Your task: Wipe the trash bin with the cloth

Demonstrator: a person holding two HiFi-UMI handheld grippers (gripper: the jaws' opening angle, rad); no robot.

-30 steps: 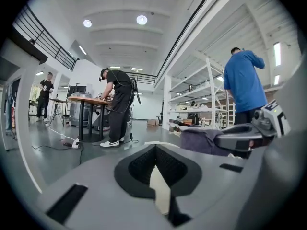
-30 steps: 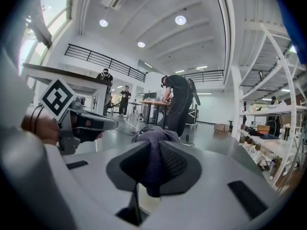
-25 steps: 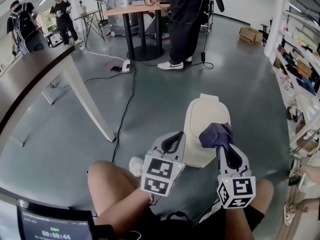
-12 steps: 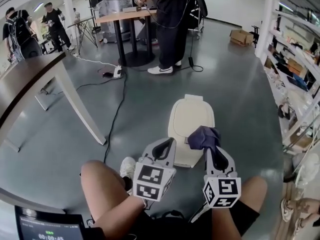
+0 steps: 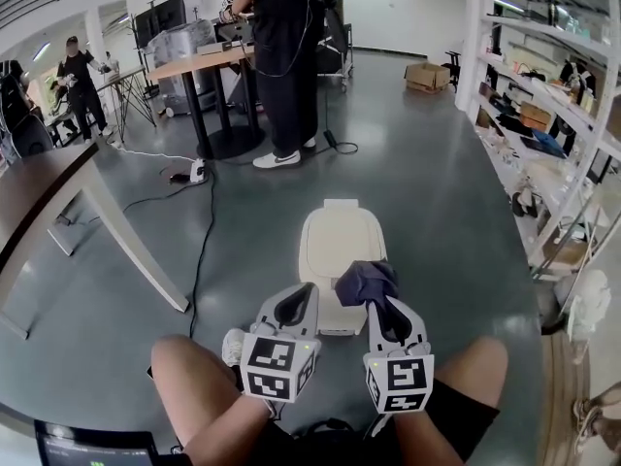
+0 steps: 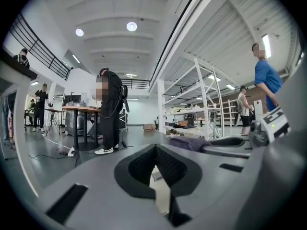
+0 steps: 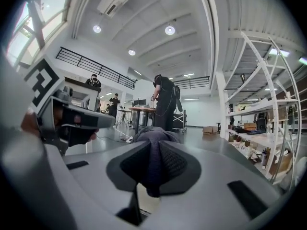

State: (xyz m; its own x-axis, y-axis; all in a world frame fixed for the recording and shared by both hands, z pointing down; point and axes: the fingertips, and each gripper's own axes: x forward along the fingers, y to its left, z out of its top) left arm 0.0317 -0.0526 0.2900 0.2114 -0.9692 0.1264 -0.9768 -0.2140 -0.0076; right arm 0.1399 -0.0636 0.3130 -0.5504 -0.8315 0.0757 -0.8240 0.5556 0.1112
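Note:
A cream trash bin (image 5: 337, 250) with a shut flat lid stands on the grey floor in front of me. A dark purple cloth (image 5: 363, 282) hangs bunched over the bin's near right part, pinched in my right gripper (image 5: 379, 306); in the right gripper view the cloth (image 7: 154, 162) fills the gap between the jaws. My left gripper (image 5: 300, 301) is shut with nothing in it, at the bin's near left corner, and the cream bin (image 6: 162, 194) shows through its jaws.
A person (image 5: 281, 56) stands at a round-based table (image 5: 199, 76) beyond the bin. A cable (image 5: 199, 231) runs across the floor on the left, near a slanted table leg (image 5: 131, 250). White shelving (image 5: 543, 144) lines the right. My knees are below.
The head view has tilted up and shifted, so the bin and both grippers sit further left in the picture. The cloth stays pinched in the right gripper over the bin.

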